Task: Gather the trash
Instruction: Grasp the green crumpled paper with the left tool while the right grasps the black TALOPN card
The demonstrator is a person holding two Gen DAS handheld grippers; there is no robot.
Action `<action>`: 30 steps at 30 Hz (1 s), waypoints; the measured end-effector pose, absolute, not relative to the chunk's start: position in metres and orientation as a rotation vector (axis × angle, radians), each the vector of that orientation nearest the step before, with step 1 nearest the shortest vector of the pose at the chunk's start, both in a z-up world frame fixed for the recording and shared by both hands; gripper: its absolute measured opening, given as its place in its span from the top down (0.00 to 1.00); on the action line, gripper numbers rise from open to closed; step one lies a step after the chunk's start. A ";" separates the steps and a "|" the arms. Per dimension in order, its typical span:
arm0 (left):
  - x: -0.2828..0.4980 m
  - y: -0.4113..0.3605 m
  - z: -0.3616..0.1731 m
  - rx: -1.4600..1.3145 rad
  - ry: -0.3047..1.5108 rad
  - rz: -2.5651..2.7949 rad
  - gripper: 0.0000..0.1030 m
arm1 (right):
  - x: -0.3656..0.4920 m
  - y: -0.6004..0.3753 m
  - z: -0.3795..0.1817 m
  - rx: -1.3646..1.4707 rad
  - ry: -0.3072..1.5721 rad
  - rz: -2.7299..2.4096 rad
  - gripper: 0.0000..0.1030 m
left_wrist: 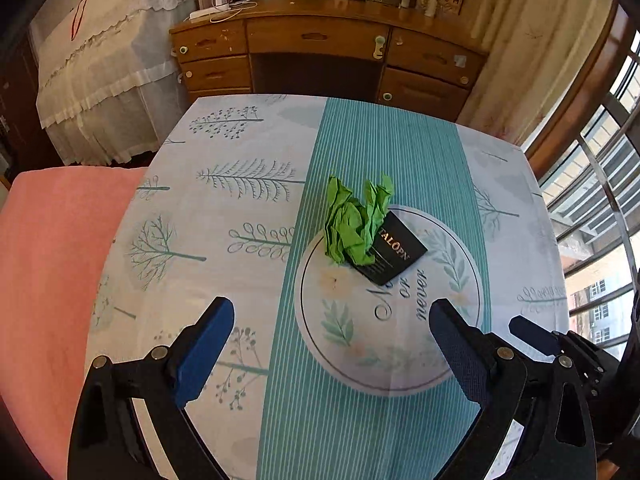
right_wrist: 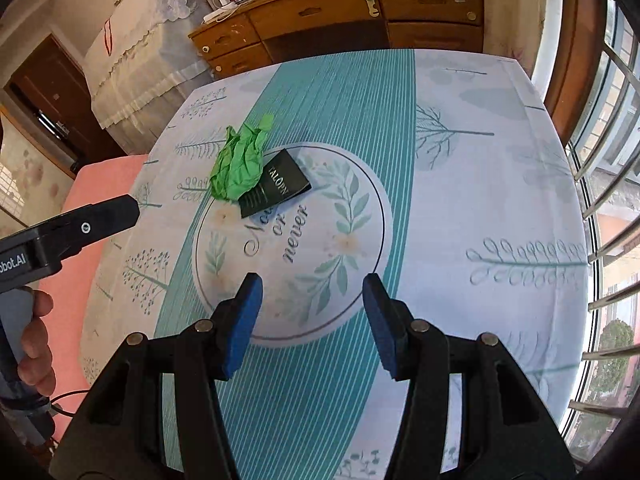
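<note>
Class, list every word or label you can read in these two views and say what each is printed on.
"TALOPN": black card, beside the green paper.
"or never": tablecloth; the script word before it is partly covered.
"obot.AI": left gripper body, cut off by the frame edge.
Small print on the card: too small to read.

Place: we see a lived-in home room | evidence: wooden desk [left_wrist: 320, 48] with drawers and knick-knacks, lace-covered furniture [left_wrist: 108, 80], tree-print tablecloth [left_wrist: 224, 208] on the table, barred window [right_wrist: 608, 200], curtain [left_wrist: 520, 40]

Crumpled green paper [left_wrist: 354, 222], glossy tablecloth [left_wrist: 224, 280]
</note>
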State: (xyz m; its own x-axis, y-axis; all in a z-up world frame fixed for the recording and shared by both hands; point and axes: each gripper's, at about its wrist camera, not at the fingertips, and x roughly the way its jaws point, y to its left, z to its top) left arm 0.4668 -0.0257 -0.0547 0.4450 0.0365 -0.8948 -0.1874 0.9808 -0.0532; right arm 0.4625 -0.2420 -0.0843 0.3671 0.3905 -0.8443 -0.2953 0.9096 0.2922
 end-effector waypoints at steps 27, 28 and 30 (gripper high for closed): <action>0.582 -0.002 -0.162 -0.354 1.251 0.111 0.72 | 0.545 -0.182 -0.130 0.047 1.130 0.598 0.37; 0.580 0.002 -0.160 -0.376 1.240 0.122 0.72 | 0.545 -0.178 -0.131 0.036 1.130 0.603 0.36; 0.575 0.011 -0.156 -0.415 1.220 0.141 0.72 | 0.544 -0.169 -0.133 0.007 1.123 0.613 0.32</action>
